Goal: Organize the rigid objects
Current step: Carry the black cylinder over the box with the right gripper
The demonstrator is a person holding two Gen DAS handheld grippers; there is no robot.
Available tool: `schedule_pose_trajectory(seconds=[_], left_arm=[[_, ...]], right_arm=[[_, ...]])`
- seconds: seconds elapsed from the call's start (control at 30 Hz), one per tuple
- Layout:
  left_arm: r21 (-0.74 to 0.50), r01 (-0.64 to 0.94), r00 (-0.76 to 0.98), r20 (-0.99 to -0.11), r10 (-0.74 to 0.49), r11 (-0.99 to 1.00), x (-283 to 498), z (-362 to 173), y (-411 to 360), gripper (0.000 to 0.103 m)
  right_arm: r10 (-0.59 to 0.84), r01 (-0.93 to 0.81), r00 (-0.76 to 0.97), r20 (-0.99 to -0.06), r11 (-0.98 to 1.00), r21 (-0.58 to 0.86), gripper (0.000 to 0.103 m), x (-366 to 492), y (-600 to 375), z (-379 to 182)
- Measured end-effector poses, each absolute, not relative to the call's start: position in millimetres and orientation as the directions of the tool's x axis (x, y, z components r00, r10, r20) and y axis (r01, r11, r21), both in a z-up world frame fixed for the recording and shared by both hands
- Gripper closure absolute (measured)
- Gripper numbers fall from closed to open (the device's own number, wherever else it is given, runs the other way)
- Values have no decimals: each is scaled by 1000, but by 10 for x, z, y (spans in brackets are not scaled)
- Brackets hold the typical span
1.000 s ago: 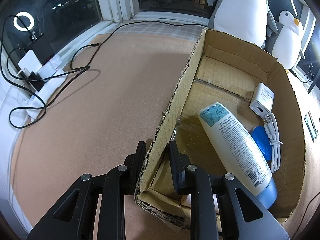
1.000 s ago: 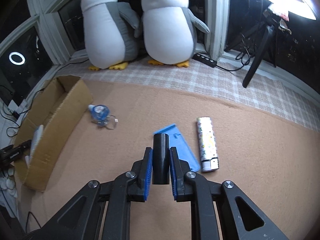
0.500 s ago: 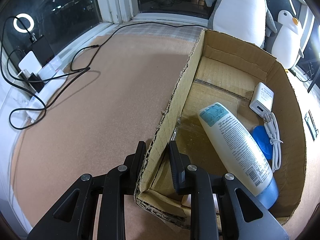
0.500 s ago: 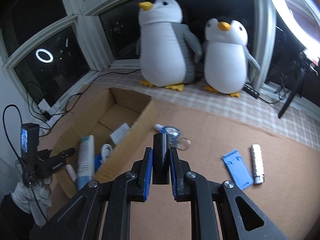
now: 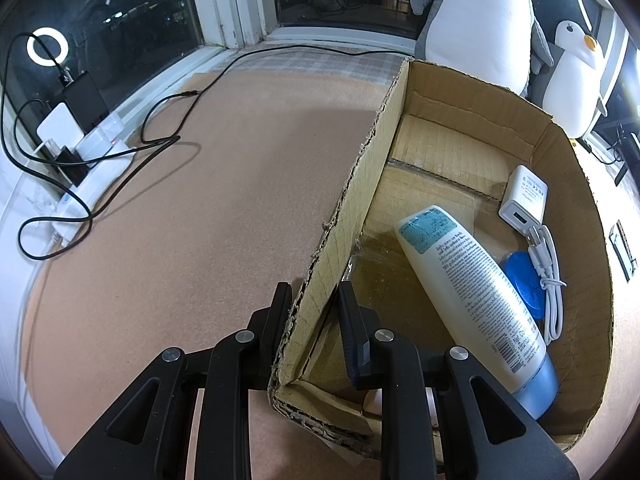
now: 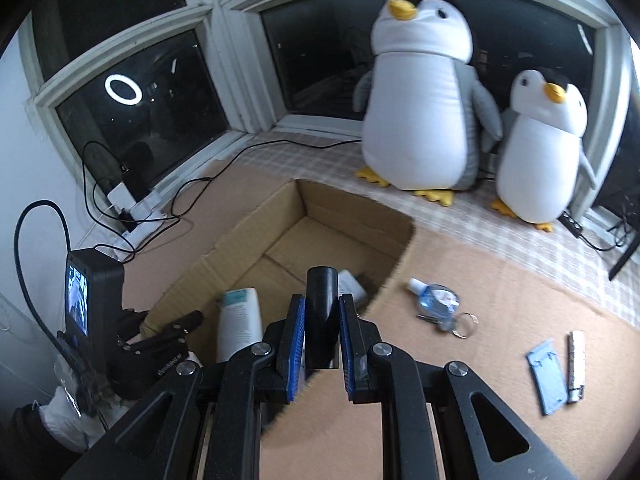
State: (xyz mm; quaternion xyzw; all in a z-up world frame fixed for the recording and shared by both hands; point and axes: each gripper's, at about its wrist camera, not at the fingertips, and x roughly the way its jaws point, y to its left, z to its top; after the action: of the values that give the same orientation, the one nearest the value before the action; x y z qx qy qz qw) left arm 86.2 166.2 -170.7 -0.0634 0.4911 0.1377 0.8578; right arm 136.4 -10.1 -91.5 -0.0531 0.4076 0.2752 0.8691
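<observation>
My left gripper [image 5: 314, 298] is shut on the near left wall of the open cardboard box [image 5: 352, 184], one finger inside and one outside. In the box lie a white lotion bottle [image 5: 472, 280], a white charger [image 5: 524, 196] with its cable, and a blue round thing [image 5: 524, 284]. My right gripper [image 6: 322, 306] is shut on a black cylinder [image 6: 322, 292] and holds it above the box's [image 6: 348, 216] near right edge. The left gripper [image 6: 176, 330] shows at the box's corner in the right wrist view.
On the tan mat right of the box lie a small sanitizer bottle with a key ring [image 6: 438, 304], a blue plastic piece [image 6: 546, 376] and a lighter [image 6: 576, 364]. Two plush penguins [image 6: 424, 112] stand at the window. A power strip with cables [image 5: 80, 148] lies left.
My right gripper has carried the black cylinder left, from above the blue piece and lighter to over the box. The left gripper has kept its hold on the box wall.
</observation>
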Motion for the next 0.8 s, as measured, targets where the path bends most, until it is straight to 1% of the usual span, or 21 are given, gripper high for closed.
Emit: schedule_pose_trajectory(seconds=[0.2,0.5,0.57,0.6,0.63,0.7,0.8], left_arm=[[27,-299,480,-860,174,954,860,-1708,1660,82],[27,-298,480,-860,174,954,858,-1709,1660,82],[27,-298,480,-860,174,954,857,-1709,1659,82],[27,-298,480,-860,174,954,858,-1709,1660,82],[28,-298,480,-860,175,954,858,-1712,1658,82],[27,-298,481,-859,175,954,855,-1714,1658,82],[28,-298,481,-859,175,954,854,-1716,1659,82]], right_arm=[[435,-535,495,-753,835,131,88,1399,121,-1027],[422,-539,482,-768,834,121,88,1469,205,-1131],[428,-546,479,-766,829,122,87,1469,220,-1129],[430,-549,476,-767,827,123,76,1468,228,-1127],[435,-552,474,-765,824,126,55,1464,233,-1122],[438,-554,491,-753,824,118,37,1435,225,-1094],[429,-555,511,-745,826,94,37,1407,238,-1064]])
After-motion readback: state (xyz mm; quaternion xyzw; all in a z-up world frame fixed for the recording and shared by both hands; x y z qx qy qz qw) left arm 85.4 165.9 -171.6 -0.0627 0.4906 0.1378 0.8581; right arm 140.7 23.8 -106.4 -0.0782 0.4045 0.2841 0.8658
